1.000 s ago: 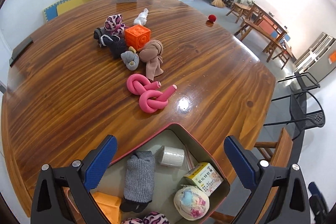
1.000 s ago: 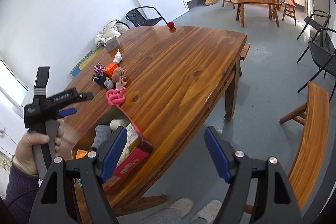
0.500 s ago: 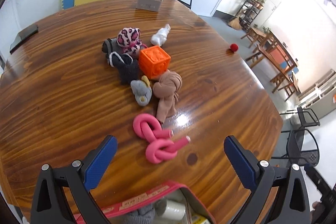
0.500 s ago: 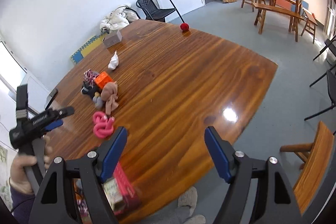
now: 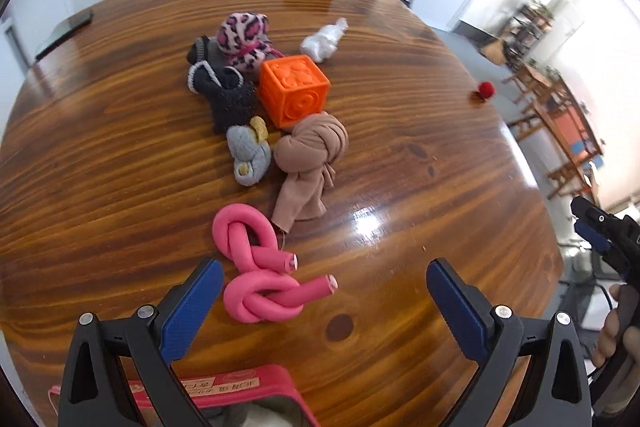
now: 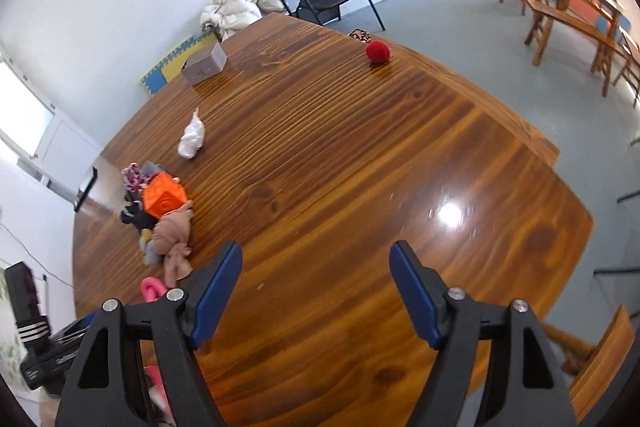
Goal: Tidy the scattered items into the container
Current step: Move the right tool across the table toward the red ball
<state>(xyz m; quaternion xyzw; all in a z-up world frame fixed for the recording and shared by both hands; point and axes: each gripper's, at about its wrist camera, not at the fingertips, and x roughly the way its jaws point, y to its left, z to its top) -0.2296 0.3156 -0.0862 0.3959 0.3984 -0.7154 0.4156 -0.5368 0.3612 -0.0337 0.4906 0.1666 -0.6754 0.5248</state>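
The wooden surface (image 5: 120, 187) fills both views, its grain glossy under a bright glare. At its near edge sits the red container (image 5: 240, 391), only its rim and a printed label showing between the arms of the left tool (image 5: 324, 291), whose blue pads stand wide apart with nothing between them. The right tool (image 6: 316, 279) hangs over bare wood nearer the right edge, its pads likewise spread and empty.

Toward the middle of the surface the scattered items lie in a cluster: an orange embossed cube (image 5: 294, 89) touches a knotted tan cloth (image 5: 312, 155) on its near side and a dark fuzzy sock (image 5: 226, 93) on its left. A pink leopard-print bundle (image 5: 244, 39) sits behind the sock, and a small grey stuffed piece (image 5: 250, 155) lies just beside the tan cloth. Closest to the container, a knotted pink foam tube (image 5: 256, 279) lies just ahead of the left tool's left pad. A white crumpled wad (image 5: 324, 41) rests apart, toward the far edge. A small red ball (image 6: 378, 51) sits alone near the far right edge.
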